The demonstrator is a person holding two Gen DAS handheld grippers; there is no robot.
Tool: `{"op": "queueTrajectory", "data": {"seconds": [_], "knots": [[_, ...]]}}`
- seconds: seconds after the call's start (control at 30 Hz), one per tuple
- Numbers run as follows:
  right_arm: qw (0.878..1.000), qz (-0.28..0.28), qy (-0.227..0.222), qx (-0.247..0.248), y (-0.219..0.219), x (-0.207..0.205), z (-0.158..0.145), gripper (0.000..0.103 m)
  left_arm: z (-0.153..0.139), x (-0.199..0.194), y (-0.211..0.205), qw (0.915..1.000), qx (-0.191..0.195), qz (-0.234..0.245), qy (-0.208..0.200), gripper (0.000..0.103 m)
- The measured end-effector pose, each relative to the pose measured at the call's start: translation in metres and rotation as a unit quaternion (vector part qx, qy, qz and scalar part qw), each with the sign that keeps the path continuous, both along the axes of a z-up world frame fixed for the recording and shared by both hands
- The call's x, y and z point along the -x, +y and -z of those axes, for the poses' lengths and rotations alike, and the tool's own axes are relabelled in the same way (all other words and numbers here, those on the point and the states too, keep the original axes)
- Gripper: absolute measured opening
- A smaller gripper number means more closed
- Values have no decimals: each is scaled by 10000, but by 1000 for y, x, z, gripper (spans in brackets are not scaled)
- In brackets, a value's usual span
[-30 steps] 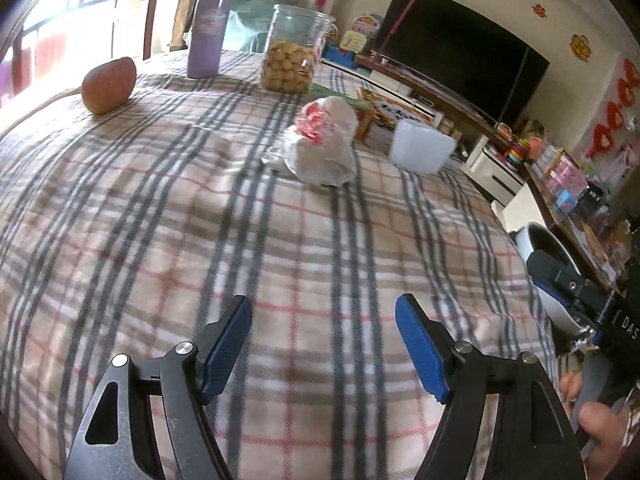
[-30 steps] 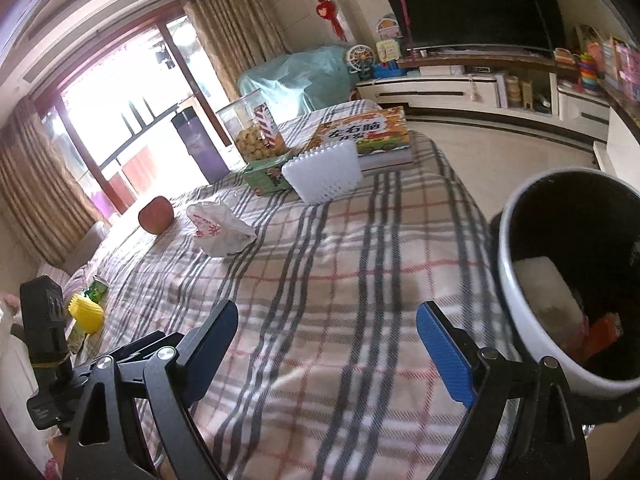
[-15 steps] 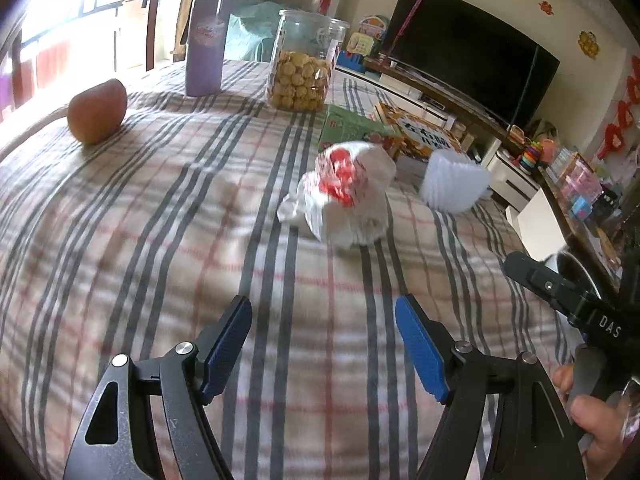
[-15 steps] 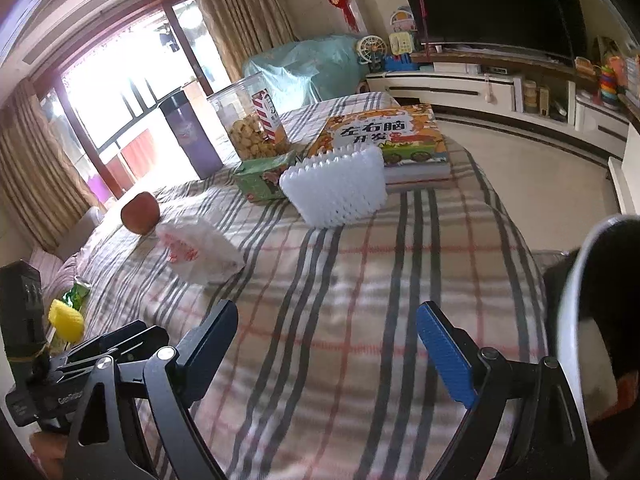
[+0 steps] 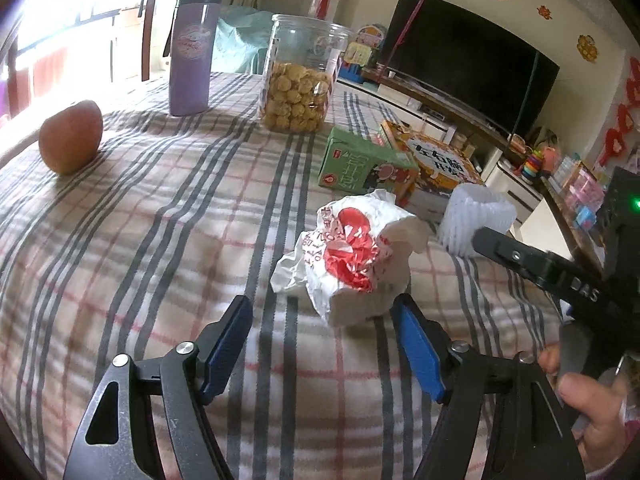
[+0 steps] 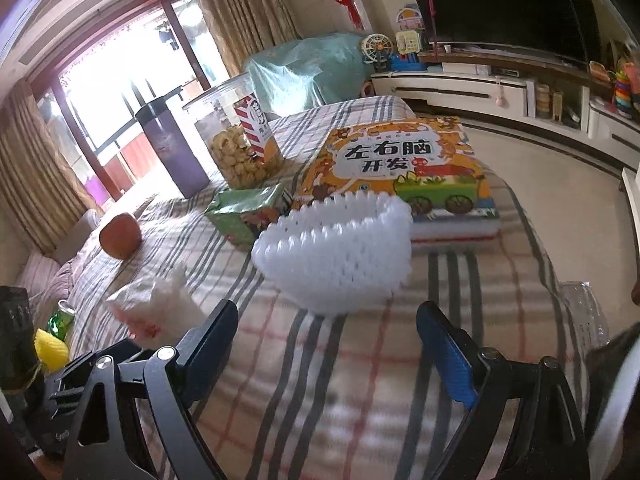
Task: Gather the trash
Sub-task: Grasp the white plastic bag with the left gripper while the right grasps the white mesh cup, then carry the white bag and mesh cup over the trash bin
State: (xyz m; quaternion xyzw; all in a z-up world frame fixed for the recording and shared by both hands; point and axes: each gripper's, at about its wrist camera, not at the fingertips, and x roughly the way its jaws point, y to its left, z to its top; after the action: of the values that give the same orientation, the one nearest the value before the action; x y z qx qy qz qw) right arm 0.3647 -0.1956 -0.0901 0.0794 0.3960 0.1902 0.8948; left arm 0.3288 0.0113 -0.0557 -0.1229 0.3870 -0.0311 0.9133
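On the checked tablecloth (image 5: 160,208), items as follows.

Crumpled wrapper (image 5: 352,256), white with red print: lying in front of the left gripper (image 5: 326,320), whose jaws have just been closing and are standing apart, the wrapper's near edge just reaching between the blue tips, not pinched. Judged as lining up for a pinch.

White foam net (image 6: 340,252): sitting just ahead of the right gripper (image 6: 328,332), whose jaws are gaping wide with nothing between them, probably spread to span the net's breadth.

Apple (image 5: 70,136), purple bottle (image 5: 192,52), cookie jar (image 5: 300,80), green carton (image 5: 360,164), picture book (image 6: 400,160): standing further back, seemingly keepers rather than rubbish.
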Motion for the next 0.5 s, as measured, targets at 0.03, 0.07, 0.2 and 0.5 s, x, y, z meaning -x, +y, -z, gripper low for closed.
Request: {"op": "queueTrajectory", "data": {"seconds": [0.03, 0.07, 0.2, 0.5], "knots": [[10000, -1, -6, 17, 1, -2, 1, 92, 2, -2, -1, 10000, 1, 35, 18, 60], [10000, 2, -26, 60, 2, -3, 2, 91, 3, -4, -1, 10000, 12, 76, 44, 50], [9999, 31, 62, 147, 2, -8, 7, 49, 7, -10, 0, 9997, 107, 153, 123, 24], [9998, -22, 7, 185, 0, 8, 2, 17, 3, -1, -1, 9998, 32, 175, -80, 19]]}}
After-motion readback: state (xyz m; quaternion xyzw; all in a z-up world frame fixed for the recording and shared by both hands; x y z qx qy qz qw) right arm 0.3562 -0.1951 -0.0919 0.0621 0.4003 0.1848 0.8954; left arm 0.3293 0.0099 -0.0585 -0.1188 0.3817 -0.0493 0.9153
